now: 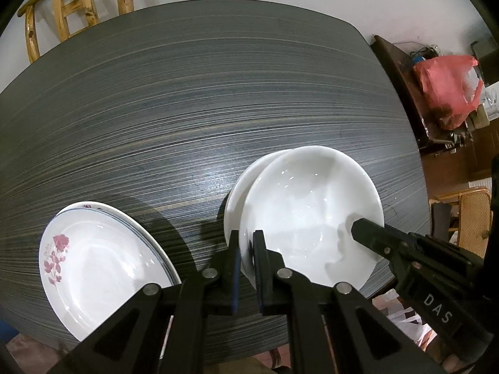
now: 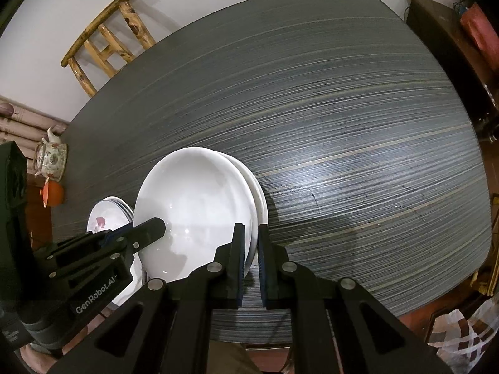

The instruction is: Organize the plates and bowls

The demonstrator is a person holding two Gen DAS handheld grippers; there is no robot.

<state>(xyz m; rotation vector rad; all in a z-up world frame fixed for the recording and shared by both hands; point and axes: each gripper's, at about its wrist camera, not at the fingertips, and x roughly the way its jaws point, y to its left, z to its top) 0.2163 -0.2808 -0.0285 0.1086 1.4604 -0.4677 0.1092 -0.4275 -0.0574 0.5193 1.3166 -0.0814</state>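
Note:
A plain white bowl [image 1: 308, 212] sits tilted on top of another white bowl [image 1: 246, 180] near the table's front edge. My left gripper [image 1: 246, 249] is shut on the top bowl's left rim. My right gripper [image 2: 251, 243] is shut on the same bowl's right rim [image 2: 254, 218]; its finger also shows in the left wrist view [image 1: 368, 230]. A stack of flowered plates [image 1: 96, 265] lies to the left on the dark table [image 1: 218, 109]; it also shows in the right wrist view [image 2: 106, 215].
A bamboo chair [image 1: 75, 9] stands behind the table's far edge. A side cabinet with a red plastic bag [image 1: 446, 87] is to the right. A teapot [image 2: 51, 155] and an orange lidded pot [image 2: 53, 194] stand off the table's left side.

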